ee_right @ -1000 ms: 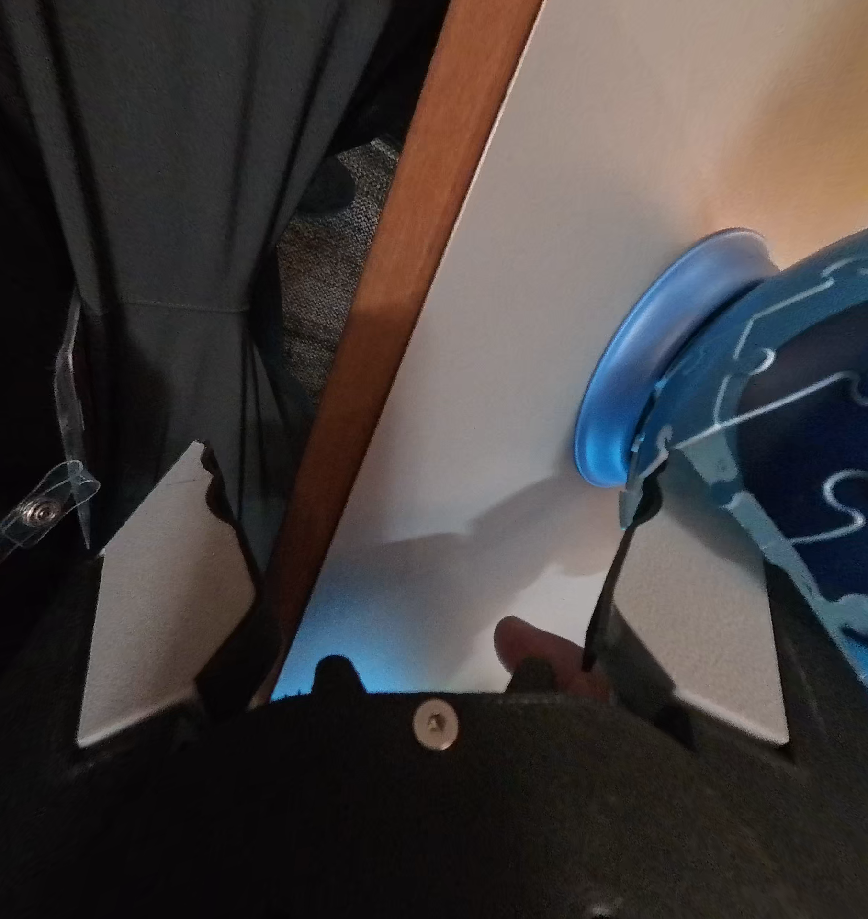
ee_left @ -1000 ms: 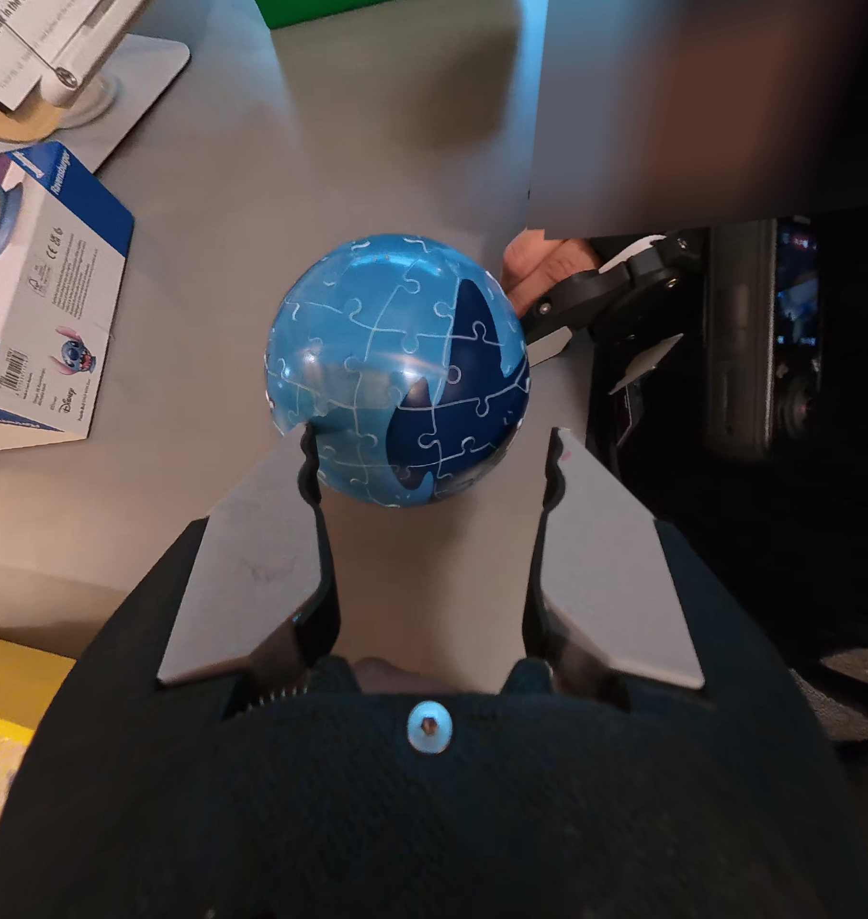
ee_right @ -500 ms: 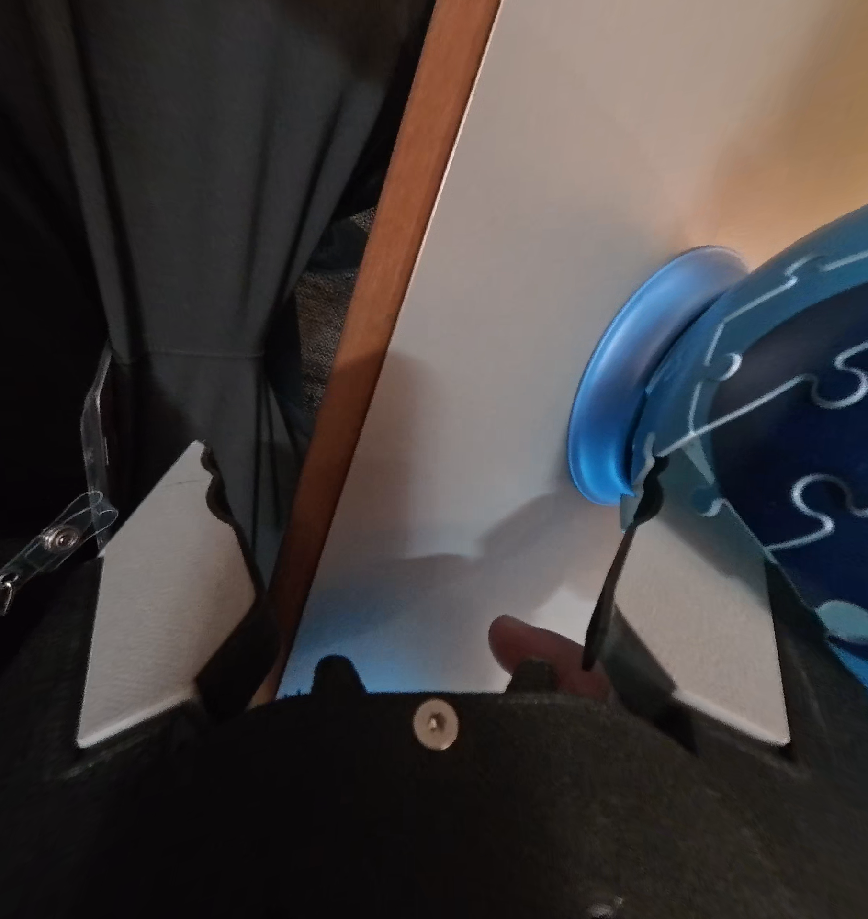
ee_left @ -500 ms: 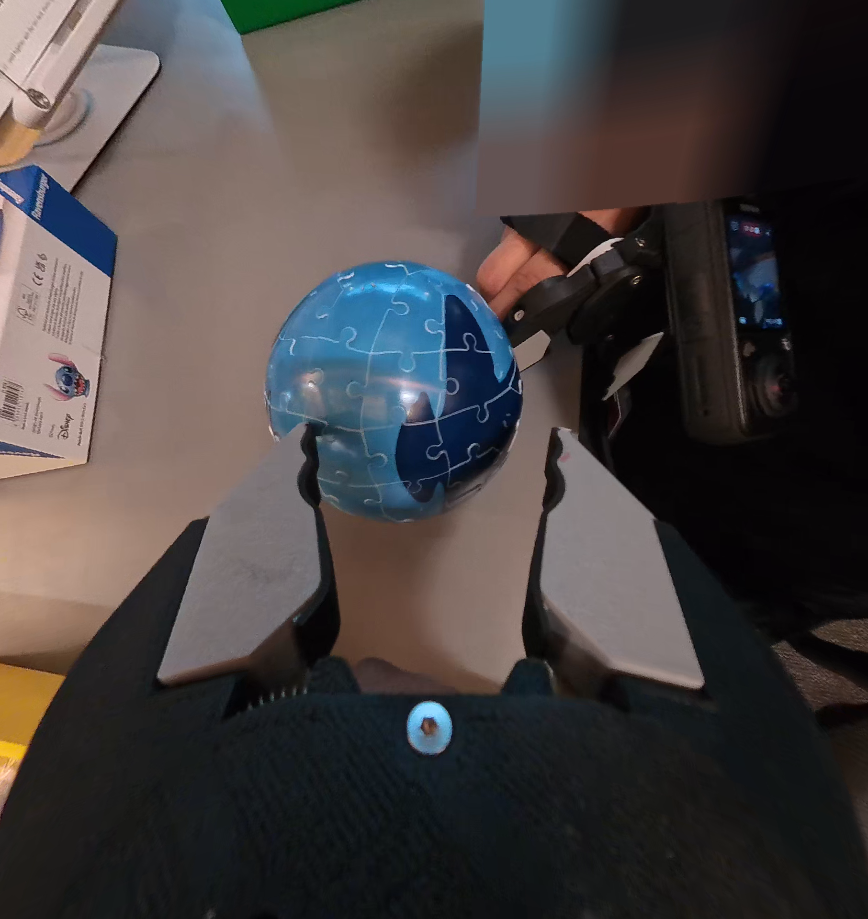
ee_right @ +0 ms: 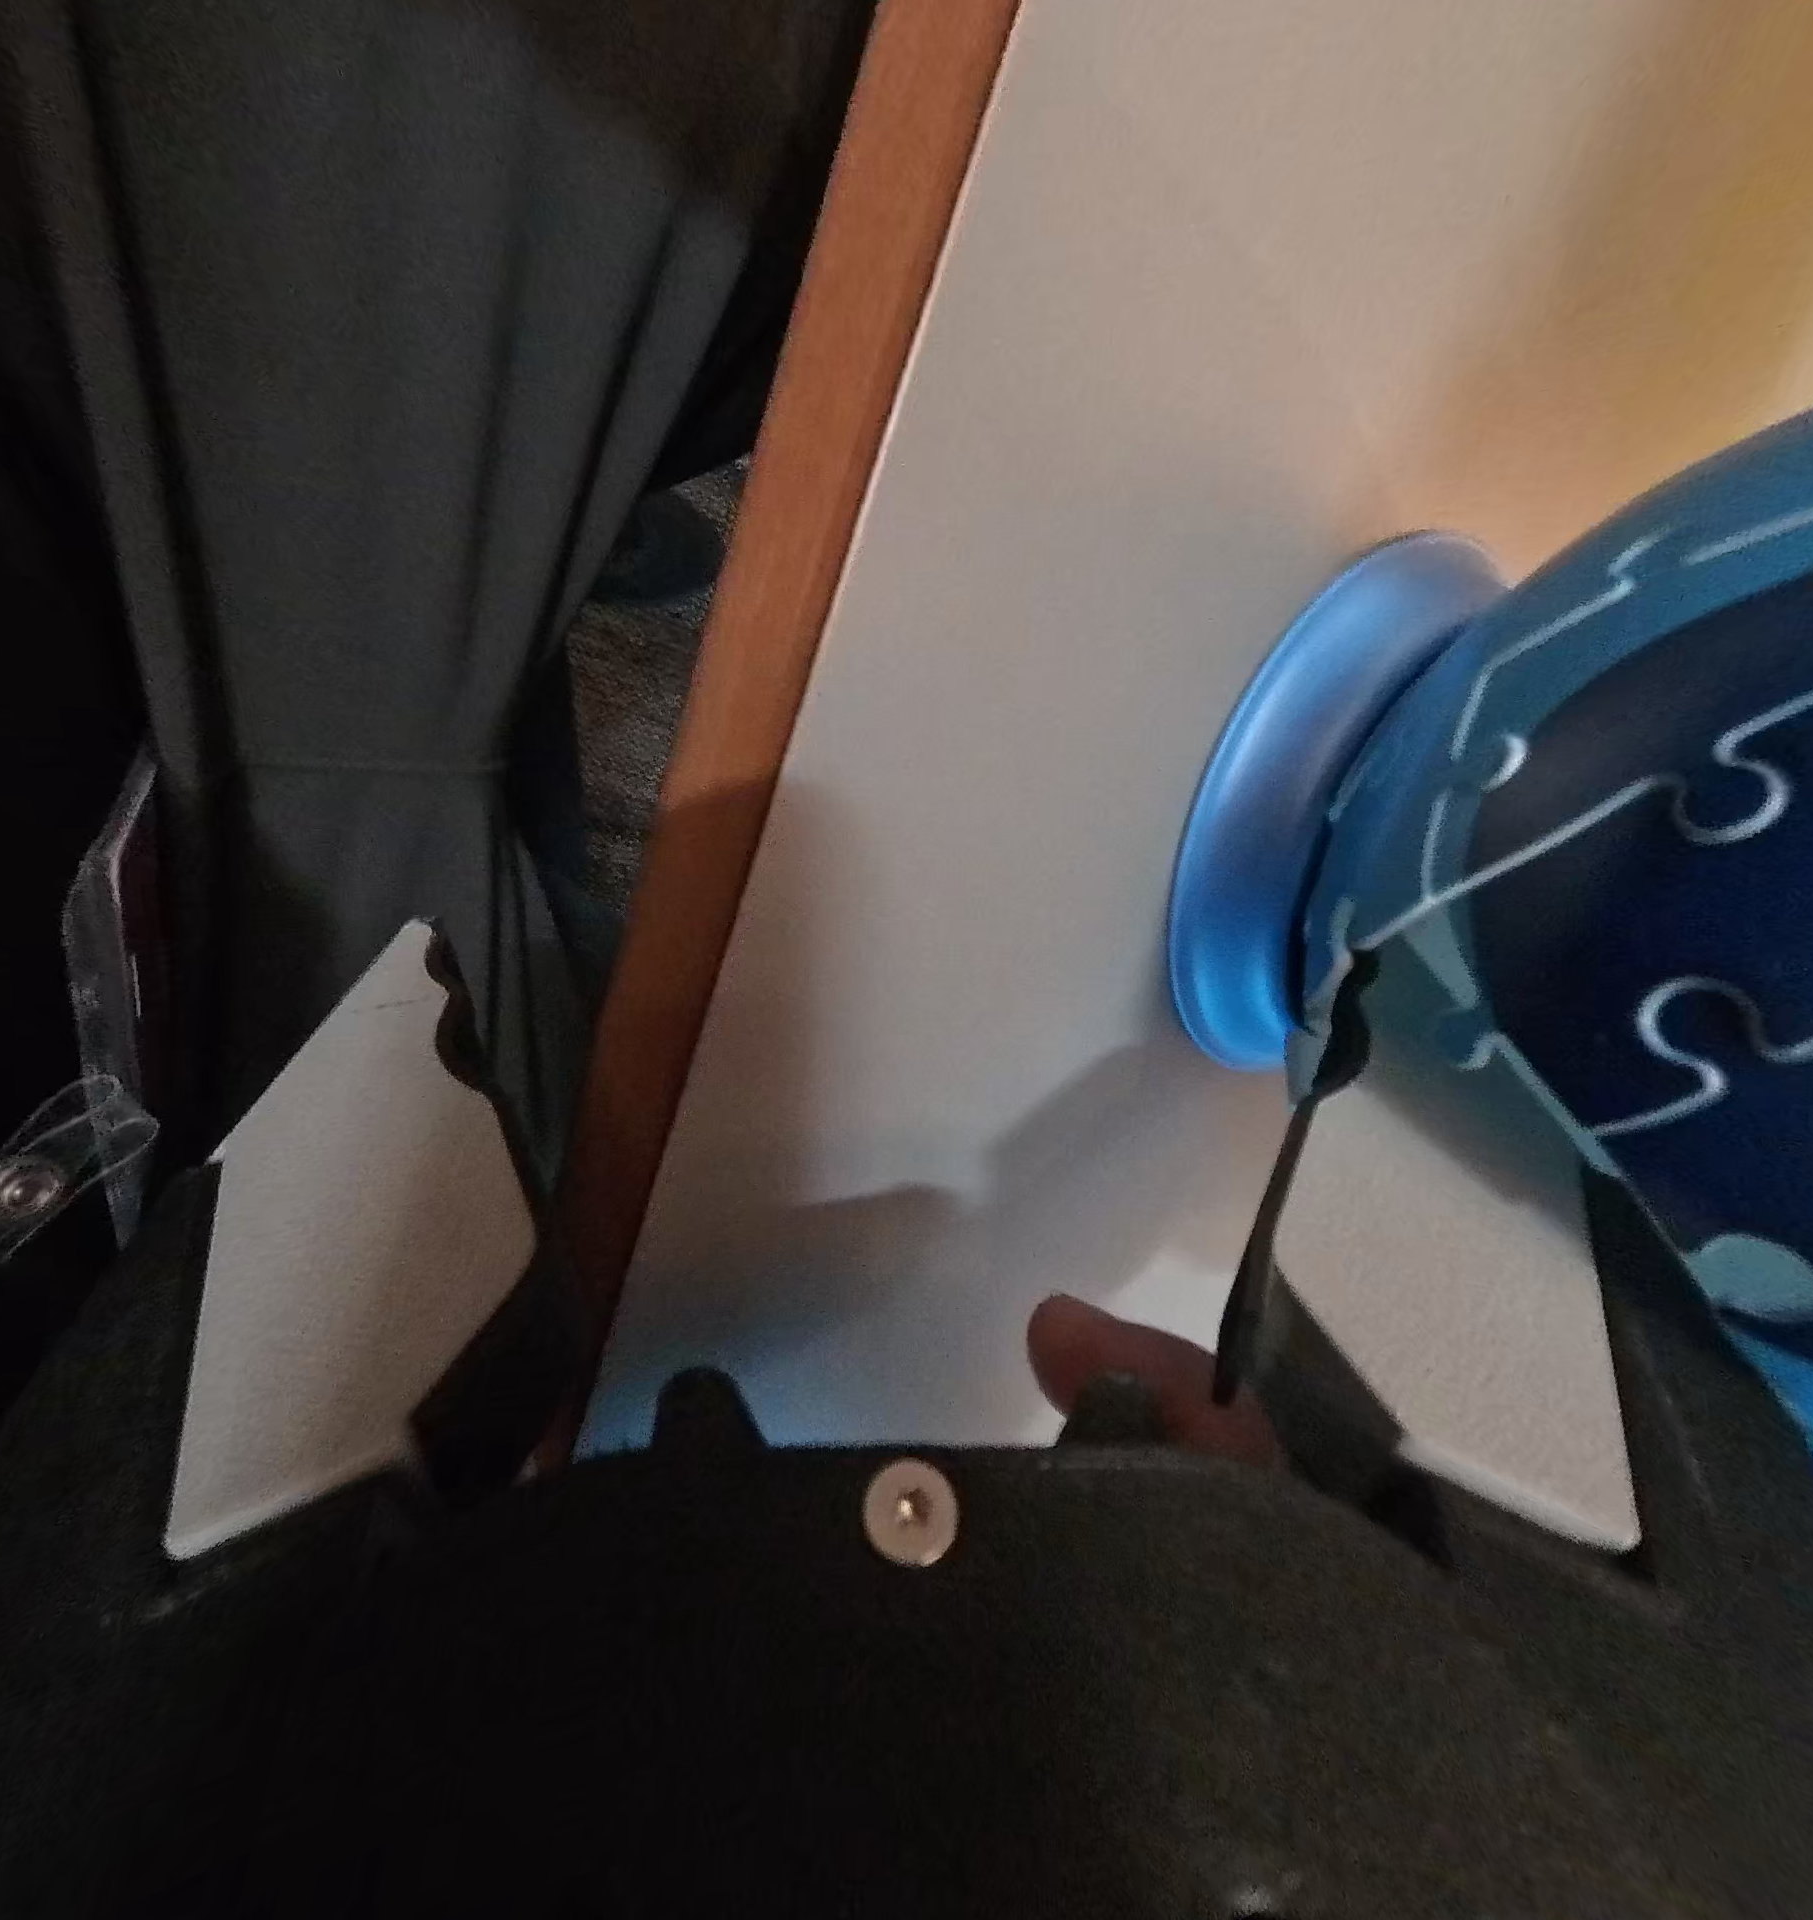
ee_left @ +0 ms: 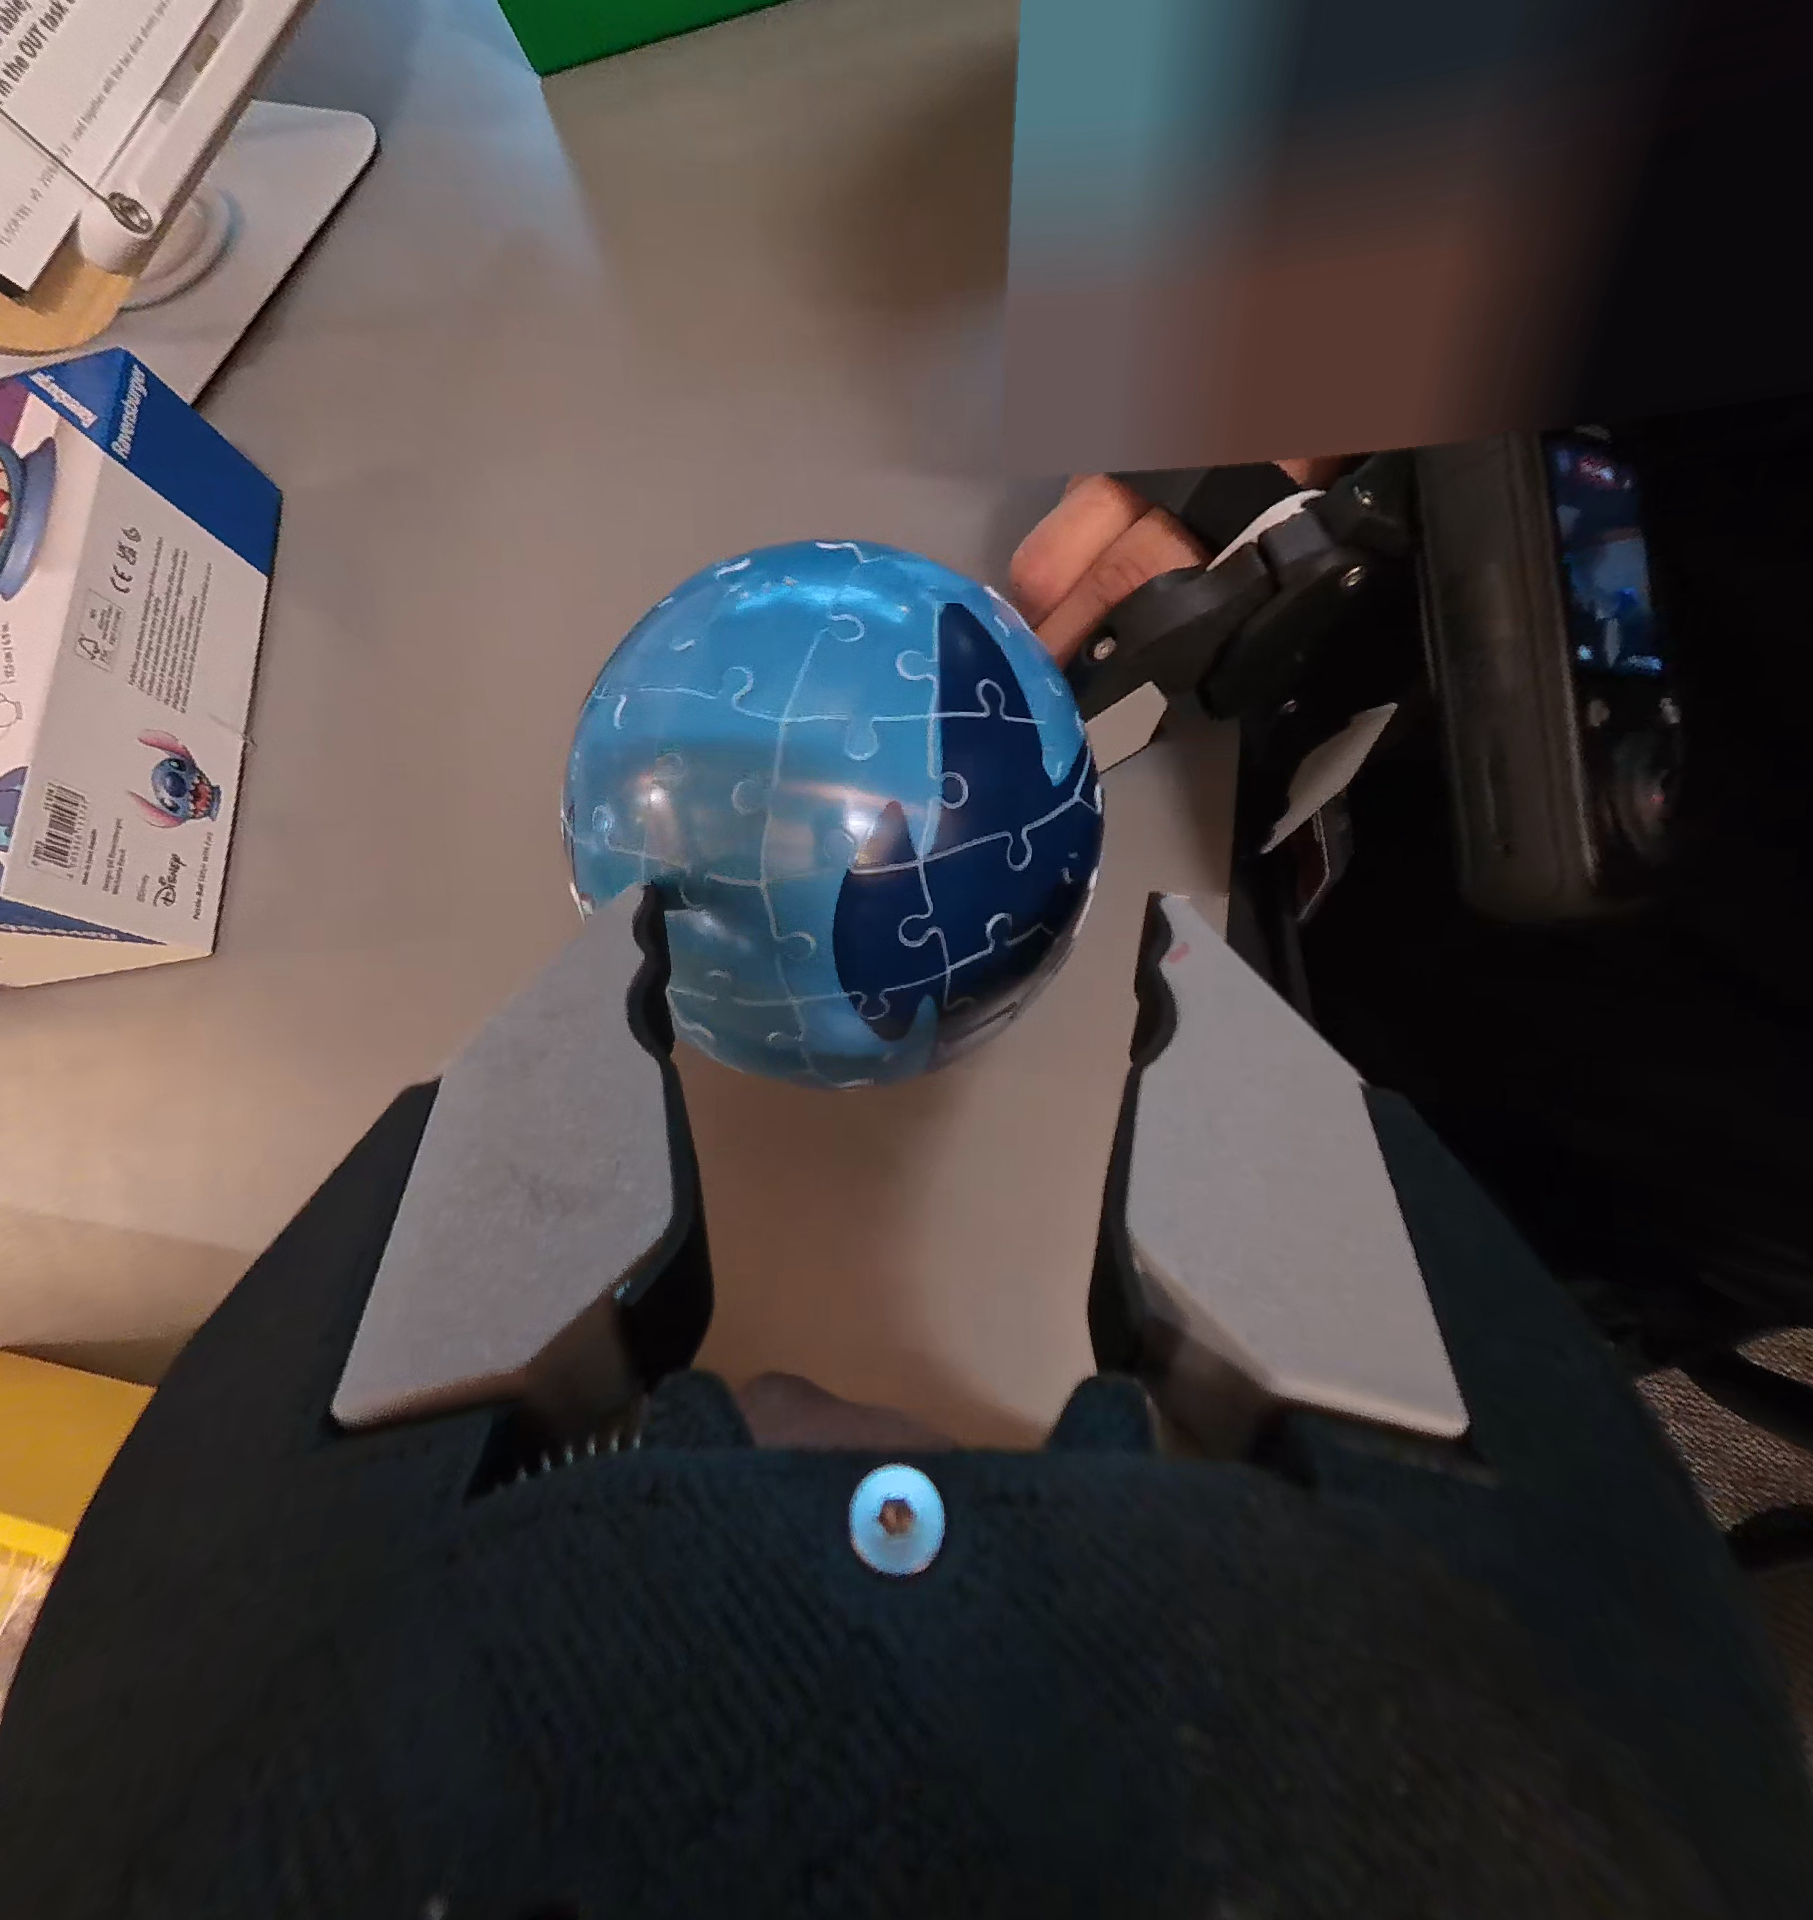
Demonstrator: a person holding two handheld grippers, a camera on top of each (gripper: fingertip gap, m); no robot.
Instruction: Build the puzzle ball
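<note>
Table (ee_left: 569, 436) view shifted; puzzle ball (ee_left: 829, 821) seemingly unmoved.

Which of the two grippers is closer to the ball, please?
The right gripper: one finger lies against the puzzle ball by its blue stand. The left gripper is open above it.

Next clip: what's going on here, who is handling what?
A person holds a pair of tongs in each hand over a grey table. The blue puzzle ball looks fully assembled and sits on a blue ring stand. The left tongs are open, hovering just short of the ball, their left tip overlapping it in view. The right tongs are also open and hold nothing; their right finger sits right by the ball and stand. A puzzle box lies off to the left.
</note>
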